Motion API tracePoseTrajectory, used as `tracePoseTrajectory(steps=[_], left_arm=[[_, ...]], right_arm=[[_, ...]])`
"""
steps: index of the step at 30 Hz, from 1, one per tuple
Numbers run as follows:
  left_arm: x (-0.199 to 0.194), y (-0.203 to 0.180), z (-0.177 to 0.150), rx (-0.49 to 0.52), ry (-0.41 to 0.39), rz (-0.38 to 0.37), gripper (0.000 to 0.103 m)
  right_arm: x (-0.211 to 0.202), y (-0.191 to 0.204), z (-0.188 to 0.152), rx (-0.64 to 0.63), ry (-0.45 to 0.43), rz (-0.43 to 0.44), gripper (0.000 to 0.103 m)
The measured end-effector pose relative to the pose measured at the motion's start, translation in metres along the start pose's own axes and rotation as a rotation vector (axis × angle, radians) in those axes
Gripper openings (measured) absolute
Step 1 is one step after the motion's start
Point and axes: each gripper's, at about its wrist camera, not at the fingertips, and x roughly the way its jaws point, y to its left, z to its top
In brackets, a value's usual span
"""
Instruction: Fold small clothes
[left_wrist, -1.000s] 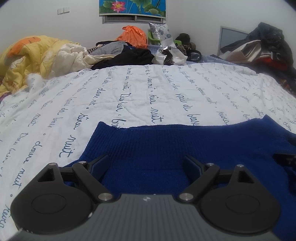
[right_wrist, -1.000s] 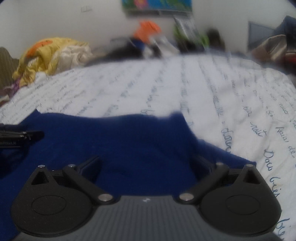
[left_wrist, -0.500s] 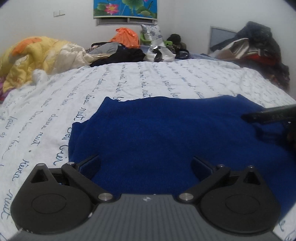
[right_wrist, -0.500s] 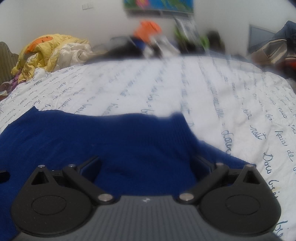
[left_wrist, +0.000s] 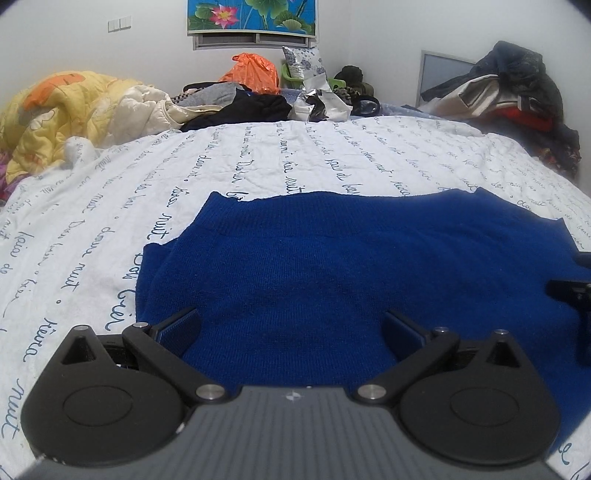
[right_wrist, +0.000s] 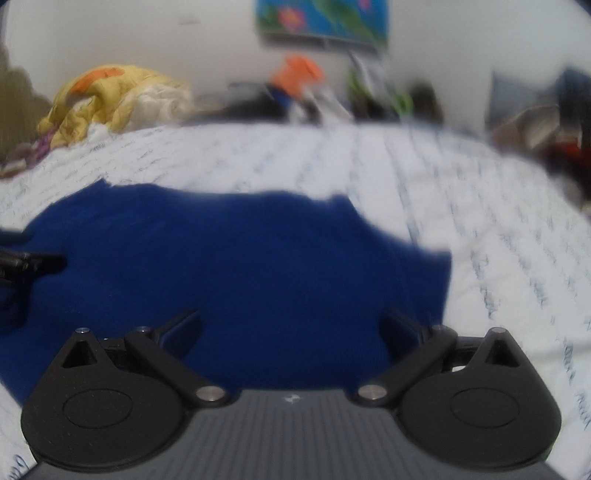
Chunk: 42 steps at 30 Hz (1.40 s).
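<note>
L gripper (left_wrist: 290, 325) & R gripper (right_wrist: 290, 325) both spread wide, nothing held, over near part of blue knit garment (left_wrist: 351, 266) lying flat on bedsheet (left_wrist: 258, 158). Step: between folds, prob. Next: pinch an edge, fold over.

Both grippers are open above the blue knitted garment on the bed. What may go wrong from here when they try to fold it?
1. The blue garment shows a second layer along its left edge; the open left gripper may pinch only the top layer, giving an uneven fold.
2. The printed bed sheet lies directly under it, so fingers reaching an edge might catch the sheet too.
3. The right gripper view is blurred, so its aim at the right edge is hard to judge.
</note>
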Motion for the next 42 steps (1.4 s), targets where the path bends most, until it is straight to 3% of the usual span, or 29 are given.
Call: tracePoseTrajectory(steps=[5,9,11,12,19,24,27,28,30,32,34,38,42], left_arm=[[-0.030,-0.008,-0.010,-0.007,-0.037,0.050,0.103],[-0.066,-0.014,-0.029,-0.023,-0.022,-0.050,0.103],[-0.061,-0.016,-0.043,-0.011,0.059,-0.051,0.103],[-0.064,-0.019,-0.048,0.017,0.029,-0.029,0.103],[-0.058,-0.020,-0.043,-0.005,0.034,-0.016,0.103],[-0.059,-0.020,-0.044,-0.006,0.031,-0.016,0.103],[-0.058,-0.020,-0.044,-0.007,0.031,-0.012,0.103],[-0.058,-0.020,-0.044,-0.006,0.032,-0.012,0.103],[-0.062,-0.019,-0.044,-0.028,0.030,0.030,0.103],[-0.073,-0.014,-0.048,-0.093,0.016,0.114,0.103],[-0.088,-0.002,-0.052,-0.201,-0.002,0.118,0.103],[-0.106,0.047,-0.064,-0.577,0.013,-0.002,0.103],[-0.107,0.077,-0.065,-0.859,0.025,-0.076,0.103]], right_arm=[[-0.001,0.001,-0.001,-0.006,0.000,-0.013,0.103],[0.000,0.001,-0.001,-0.009,-0.001,-0.015,0.103],[0.000,0.001,-0.001,-0.009,0.000,-0.015,0.103],[0.000,0.000,-0.001,-0.009,-0.001,-0.014,0.103],[-0.001,0.000,-0.001,-0.004,-0.003,-0.010,0.103],[-0.041,0.003,-0.012,0.035,-0.033,-0.009,0.103],[-0.040,0.012,-0.034,-0.014,0.024,-0.051,0.103],[-0.045,0.014,-0.035,-0.020,-0.011,-0.057,0.103],[-0.040,0.017,-0.033,-0.029,0.019,-0.059,0.103],[-0.038,0.014,-0.031,-0.009,0.025,-0.042,0.103],[-0.038,0.013,-0.031,-0.004,0.023,-0.038,0.103],[-0.039,0.015,-0.033,-0.004,0.020,-0.041,0.103],[-0.040,0.014,-0.034,-0.005,0.019,-0.041,0.103]])
